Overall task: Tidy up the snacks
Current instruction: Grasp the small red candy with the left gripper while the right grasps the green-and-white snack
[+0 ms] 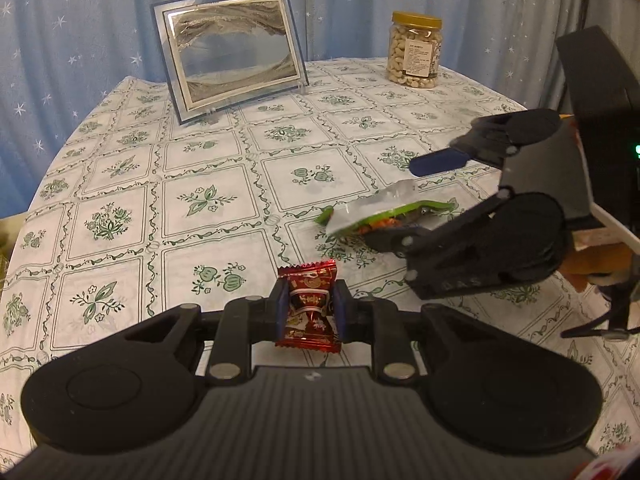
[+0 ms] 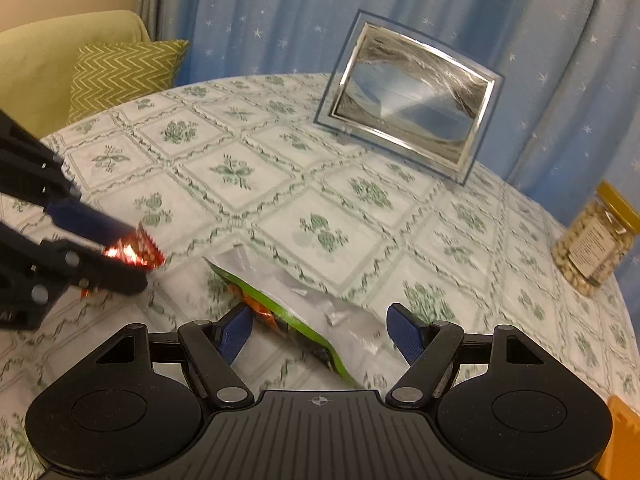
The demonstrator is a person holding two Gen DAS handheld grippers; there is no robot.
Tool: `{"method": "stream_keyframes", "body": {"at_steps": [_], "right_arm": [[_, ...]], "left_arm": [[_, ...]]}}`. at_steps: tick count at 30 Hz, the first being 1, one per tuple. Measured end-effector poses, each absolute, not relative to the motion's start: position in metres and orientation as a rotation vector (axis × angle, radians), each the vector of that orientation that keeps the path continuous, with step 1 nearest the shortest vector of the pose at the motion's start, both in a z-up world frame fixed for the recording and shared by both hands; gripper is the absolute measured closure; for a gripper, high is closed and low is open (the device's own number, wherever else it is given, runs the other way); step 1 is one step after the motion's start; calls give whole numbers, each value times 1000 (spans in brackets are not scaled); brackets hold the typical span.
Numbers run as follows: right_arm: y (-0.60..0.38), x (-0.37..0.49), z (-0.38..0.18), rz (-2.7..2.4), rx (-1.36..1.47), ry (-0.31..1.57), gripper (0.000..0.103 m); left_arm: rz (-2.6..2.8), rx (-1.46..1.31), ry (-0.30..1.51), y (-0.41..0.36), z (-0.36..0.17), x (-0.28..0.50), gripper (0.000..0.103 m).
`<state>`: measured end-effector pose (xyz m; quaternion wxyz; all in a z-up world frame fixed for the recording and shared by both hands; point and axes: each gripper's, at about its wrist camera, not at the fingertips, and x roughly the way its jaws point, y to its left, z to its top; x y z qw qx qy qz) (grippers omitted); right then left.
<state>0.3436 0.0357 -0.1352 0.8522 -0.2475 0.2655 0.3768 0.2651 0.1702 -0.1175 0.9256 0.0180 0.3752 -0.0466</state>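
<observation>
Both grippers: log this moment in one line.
left gripper: shut on red candy | right gripper: open, straddling green snack packet | table

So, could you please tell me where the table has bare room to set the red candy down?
Bare cloth lies left of the left gripper holding the red candy, below the picture frame, and between frame and nut jar. Crowded around the green packet under the right gripper.
</observation>
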Motion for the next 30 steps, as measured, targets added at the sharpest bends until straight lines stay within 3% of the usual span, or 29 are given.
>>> {"method": "stream_keyframes", "body": {"at_steps": [5, 8, 10, 12, 17, 24, 30], "right_arm": [[45, 350, -138, 823, -525, 532, 30], [47, 354, -136, 842, -492, 566, 51], [48, 354, -134, 838, -493, 578, 56], [48, 352, -131, 832, -492, 587, 67], [34, 352, -124, 796, -422, 661, 71], [-20, 361, -111, 723, 17, 965, 73], [-68, 347, -114, 658, 288, 1115, 73]], "left_arm": [[-86, 29, 775, 173, -119, 265, 83], [-84, 30, 780, 173, -121, 265, 83], [-86, 30, 781, 172, -121, 265, 83], [-87, 29, 782, 172, -121, 265, 83], [-99, 26, 785, 165, -121, 263, 83], [-150, 36, 789, 145, -120, 254, 83], [-169, -12, 785, 138, -113, 236, 83]]}}
